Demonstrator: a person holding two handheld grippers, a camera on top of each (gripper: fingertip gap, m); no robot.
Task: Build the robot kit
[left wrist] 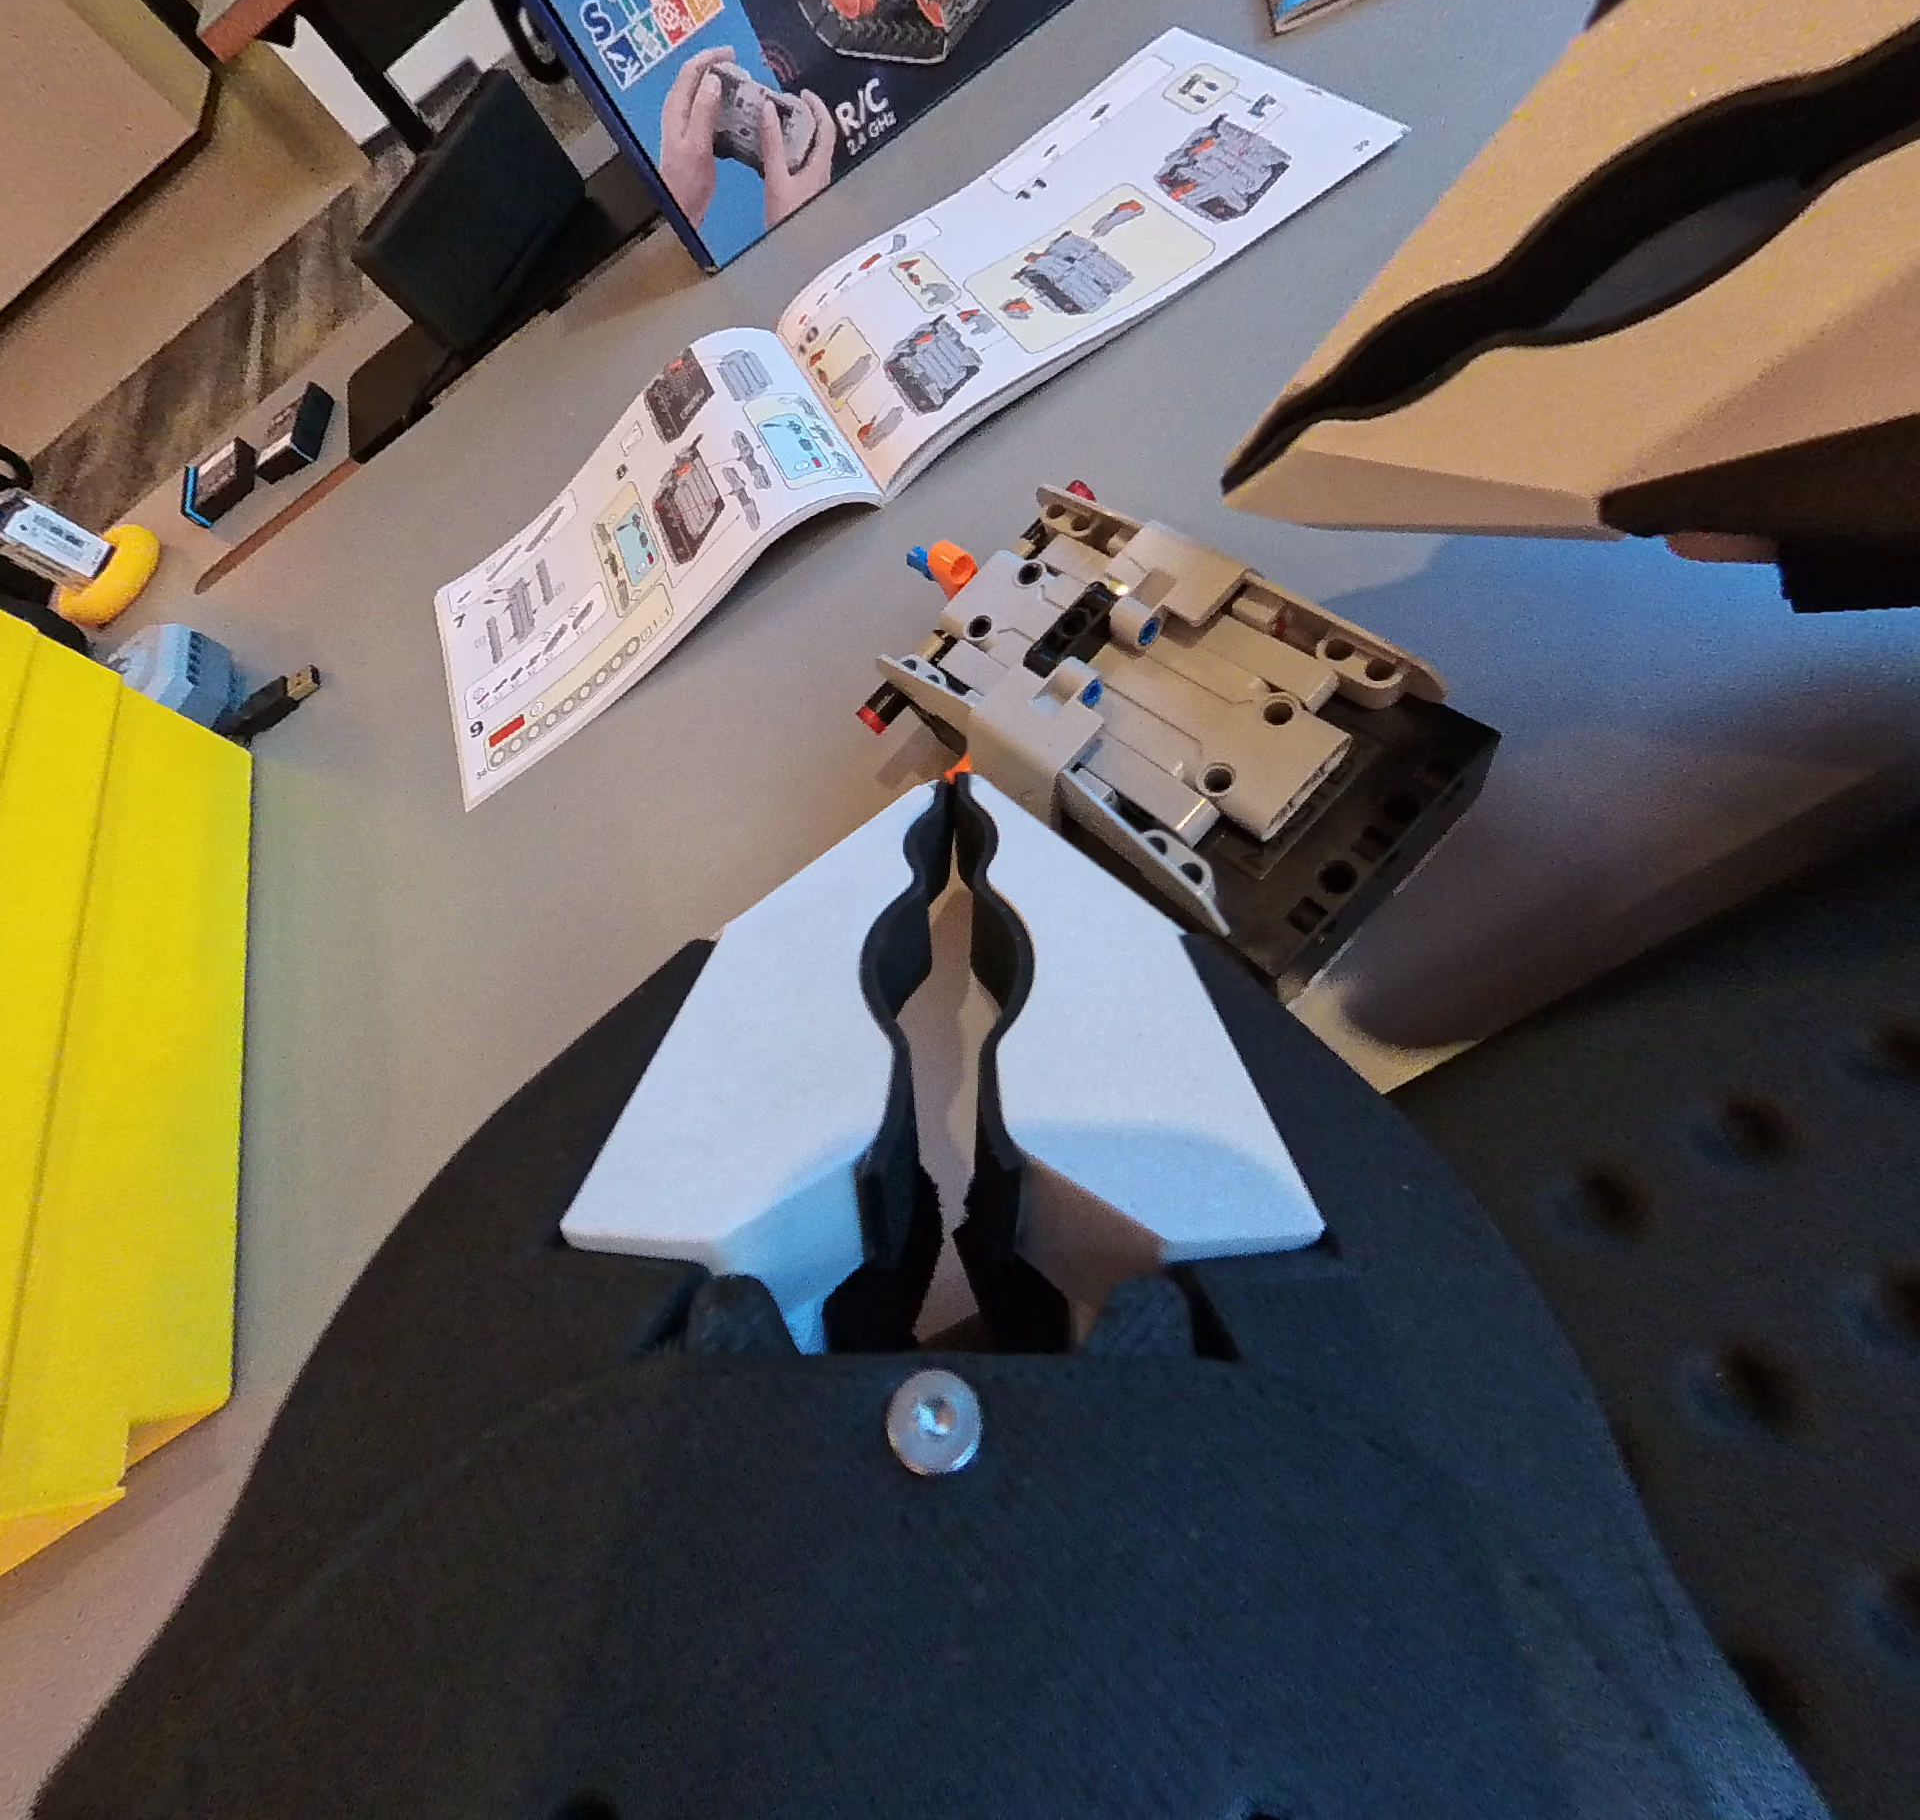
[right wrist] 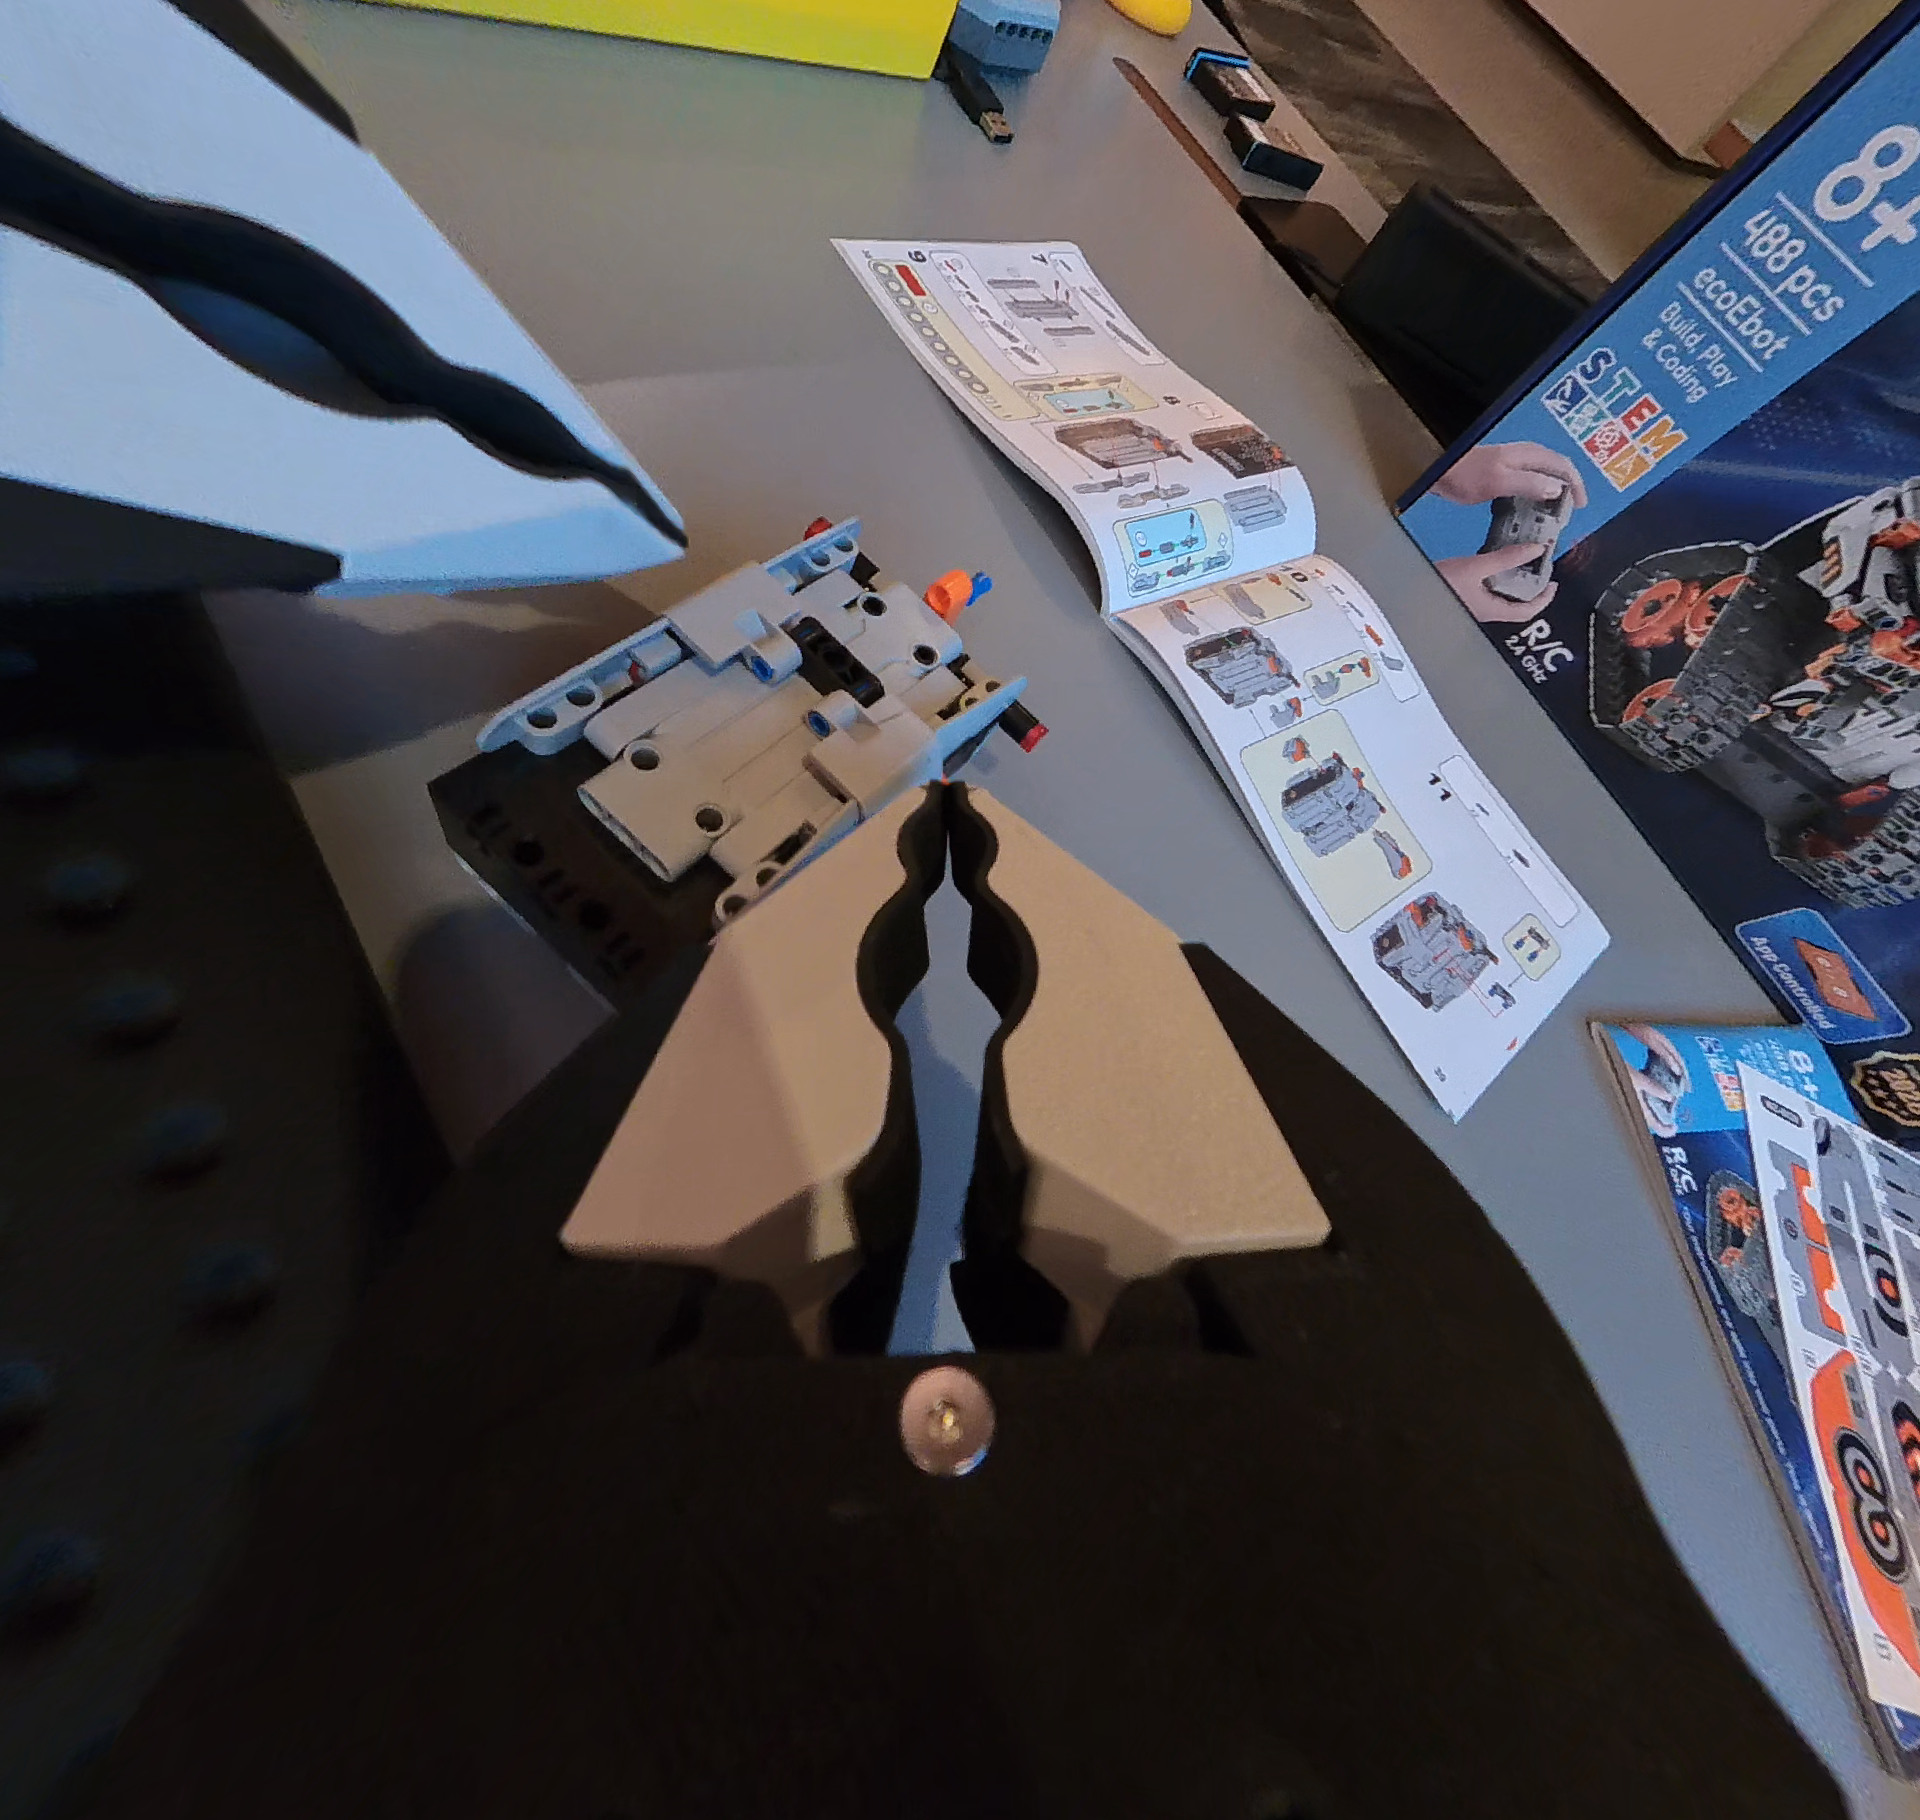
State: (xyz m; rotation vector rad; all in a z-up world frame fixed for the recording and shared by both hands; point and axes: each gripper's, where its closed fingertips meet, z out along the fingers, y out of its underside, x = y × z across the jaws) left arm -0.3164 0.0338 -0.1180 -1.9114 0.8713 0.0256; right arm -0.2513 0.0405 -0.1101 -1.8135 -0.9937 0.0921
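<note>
My left gripper [left wrist: 956,796] has white fingers and black wavy pads. It is shut, with a small orange piece [left wrist: 959,765] pinched at its tips, just before the near edge of a grey and black brick assembly [left wrist: 1153,690] on the grey table. My right gripper [right wrist: 947,802] has tan fingers and is shut. A tiny orange speck shows at its tips, too small to tell what it is. It hovers close to the same assembly [right wrist: 758,721]. Each gripper also shows in the other's view, raised above the assembly: the right one [left wrist: 1558,336] and the left one [right wrist: 343,388].
An open instruction booklet [left wrist: 831,420] lies beyond the assembly. The kit's blue box [right wrist: 1714,575] stands behind it, with a sticker sheet and a second booklet [right wrist: 1829,1334] nearby. A yellow box [left wrist: 104,1043], a USB plug [left wrist: 275,700] and small black blocks [left wrist: 260,456] sit by the table edge. Left tips to right tips: about 7 cm. The USB plug [left wrist: 275,700] sits 35 cm or so from the ends of my left fingers. My right wrist view [right wrist: 981,105] looks at it from another angle.
</note>
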